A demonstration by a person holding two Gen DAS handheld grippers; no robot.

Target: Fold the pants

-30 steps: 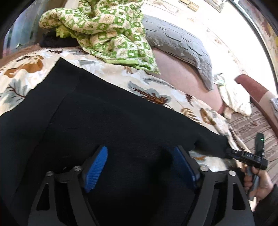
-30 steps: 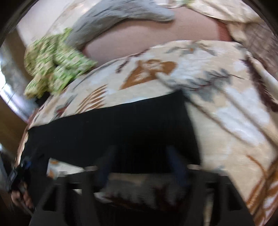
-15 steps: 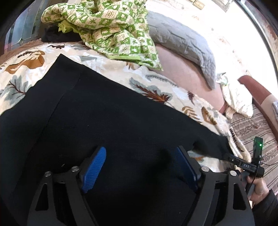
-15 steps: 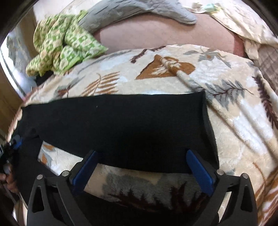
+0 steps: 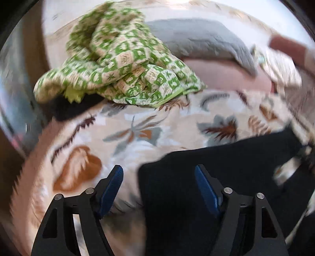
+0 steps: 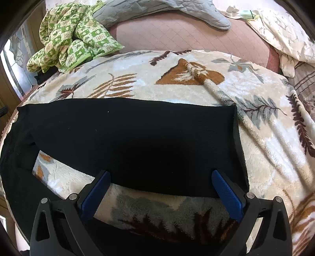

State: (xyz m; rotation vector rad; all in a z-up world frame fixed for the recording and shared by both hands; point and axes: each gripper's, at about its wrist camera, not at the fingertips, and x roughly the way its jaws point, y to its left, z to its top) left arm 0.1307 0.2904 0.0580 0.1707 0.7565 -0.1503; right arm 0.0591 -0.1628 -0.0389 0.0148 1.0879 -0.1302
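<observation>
The black pants (image 6: 137,141) lie flat on a cream leaf-print blanket (image 6: 265,137). In the right wrist view one leg stretches across, its hem at the right, and a second leg runs along the bottom edge. My right gripper (image 6: 160,189) is open and empty, hovering over the near edge of the upper leg. In the blurred left wrist view the pants (image 5: 226,177) fill the lower right. My left gripper (image 5: 158,189) is open and empty, straddling the pants' left edge.
A green checked quilt (image 6: 72,33) is bunched at the back left, and it also shows in the left wrist view (image 5: 122,69). A grey pillow (image 6: 157,9) and a pink sheet (image 6: 187,35) lie behind the blanket. A cream pillow (image 6: 285,33) sits at the back right.
My left gripper has swung quickly left, from over the middle of the pants to their left edge. My right gripper has moved a little closer over the leg. Both stay open.
</observation>
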